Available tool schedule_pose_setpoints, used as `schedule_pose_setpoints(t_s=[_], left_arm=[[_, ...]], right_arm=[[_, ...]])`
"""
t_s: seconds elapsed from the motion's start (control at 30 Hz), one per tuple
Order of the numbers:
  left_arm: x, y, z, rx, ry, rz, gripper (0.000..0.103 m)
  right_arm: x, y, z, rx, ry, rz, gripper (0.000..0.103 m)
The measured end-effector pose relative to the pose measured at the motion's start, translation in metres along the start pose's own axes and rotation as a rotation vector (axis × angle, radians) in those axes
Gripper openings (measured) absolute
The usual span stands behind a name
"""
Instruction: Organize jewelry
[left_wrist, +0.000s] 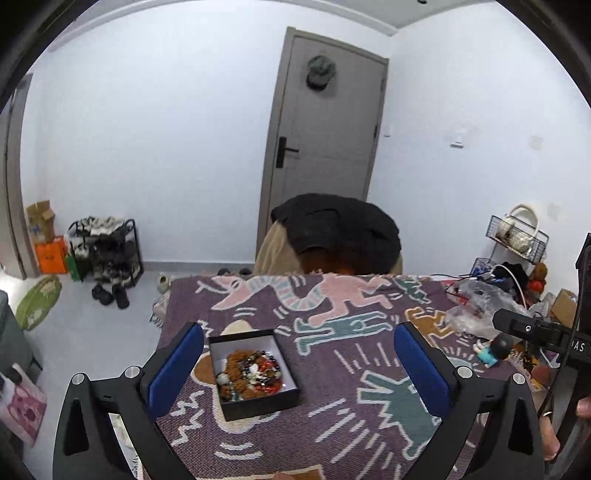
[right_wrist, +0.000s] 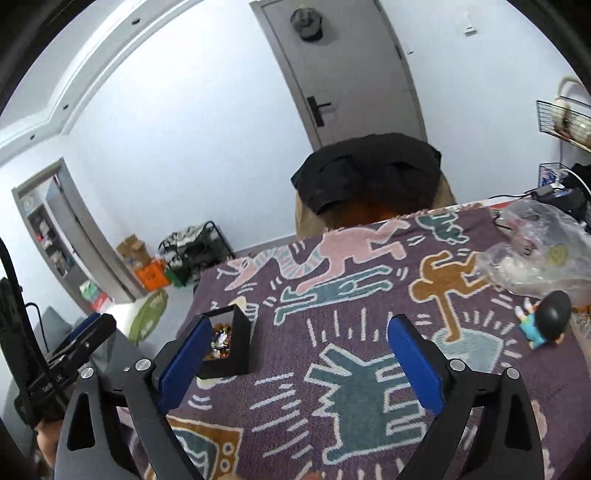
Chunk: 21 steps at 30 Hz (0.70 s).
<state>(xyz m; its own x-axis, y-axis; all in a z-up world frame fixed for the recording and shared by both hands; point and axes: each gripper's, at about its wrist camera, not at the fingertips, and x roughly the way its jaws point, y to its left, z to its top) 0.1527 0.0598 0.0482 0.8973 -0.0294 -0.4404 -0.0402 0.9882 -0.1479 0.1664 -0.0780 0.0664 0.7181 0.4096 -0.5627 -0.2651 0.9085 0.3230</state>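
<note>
Both our grippers hang spread and empty above the woven purple cloth (left_wrist: 332, 387) with cartoon figures: left gripper (left_wrist: 299, 365), right gripper (right_wrist: 295, 354). The black cardboard box (left_wrist: 255, 373) of tangled bead jewelry (left_wrist: 251, 373) sits lower left of centre. At right, crumpled clear plastic (right_wrist: 539, 254) and a round-headed figurine (right_wrist: 546, 321). No writing is fully readable.

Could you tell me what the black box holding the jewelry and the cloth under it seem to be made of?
The black box looks like matte cardboard: thin straight walls, sharp corners, a plain white lining inside. The cloth looks like a woven textile, perhaps cotton: a coarse weave texture shows, with cartoon figures in pink, teal and brown on purple and a fringe at its far edge. Neither material is certain from looks alone.
</note>
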Motion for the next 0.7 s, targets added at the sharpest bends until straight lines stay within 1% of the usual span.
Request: schedule_pose_setpoints(t_s=[0.4, 0.7], left_arm=[[-0.045, -0.035, -0.008, 0.047, -0.051, -0.025, 0.103], [-0.071, -0.059, -0.022, 0.088, -0.086, -0.01, 0.103]], right_arm=[[-0.049, -0.018, -0.027, -0.02, -0.036, -0.016, 0.098], [-0.08, -0.03, -0.047, -0.03, -0.058, -0.027, 0.098]])
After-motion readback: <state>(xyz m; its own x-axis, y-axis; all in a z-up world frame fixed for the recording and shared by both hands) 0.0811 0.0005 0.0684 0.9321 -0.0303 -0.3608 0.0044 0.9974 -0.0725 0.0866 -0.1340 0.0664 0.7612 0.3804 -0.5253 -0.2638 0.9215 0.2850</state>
